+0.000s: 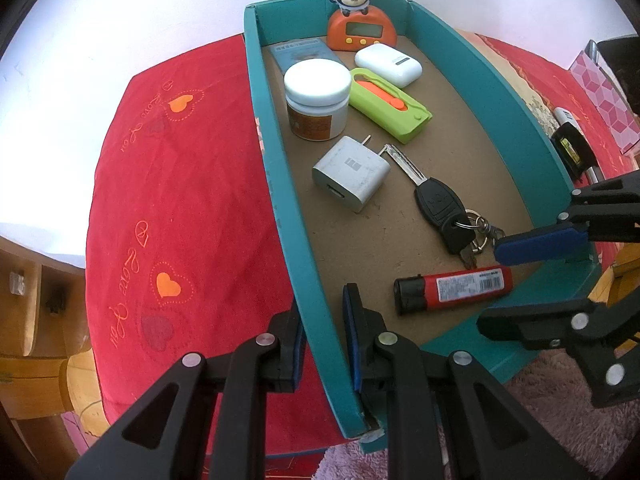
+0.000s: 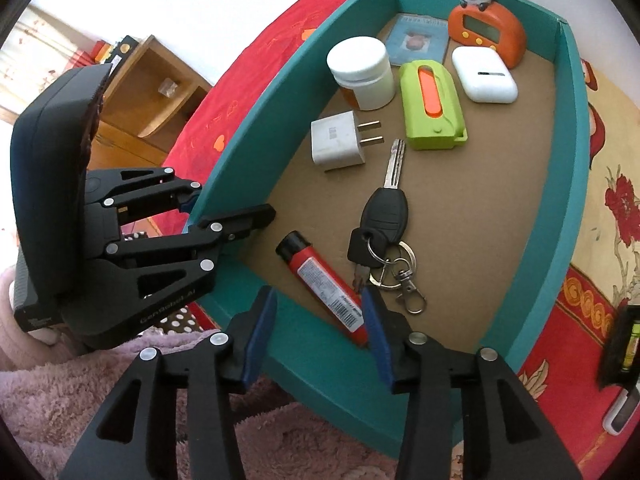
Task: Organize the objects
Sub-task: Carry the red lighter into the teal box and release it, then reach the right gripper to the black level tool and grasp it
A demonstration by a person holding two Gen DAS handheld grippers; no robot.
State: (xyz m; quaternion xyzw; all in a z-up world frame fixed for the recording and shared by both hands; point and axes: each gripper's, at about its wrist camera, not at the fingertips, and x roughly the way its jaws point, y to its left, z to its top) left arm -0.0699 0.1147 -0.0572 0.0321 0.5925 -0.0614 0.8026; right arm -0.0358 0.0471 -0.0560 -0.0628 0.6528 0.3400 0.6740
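Black fingers with blue pads were seen nearest, at a teal box's near end.

The left gripper (image 1: 324, 334) was clamped on the side wall of the teal box (image 1: 516, 128). The right gripper (image 2: 318, 334) was held part open (nothing gripped), its pads astride the near wall, beside the red lighter (image 2: 324, 284) lying inside. Car keys (image 2: 384, 216), a white charger (image 2: 338, 142), a green case (image 2: 432, 106), a white jar (image 2: 362, 74) and an orange timer (image 2: 486, 34) were laid on the box floor.
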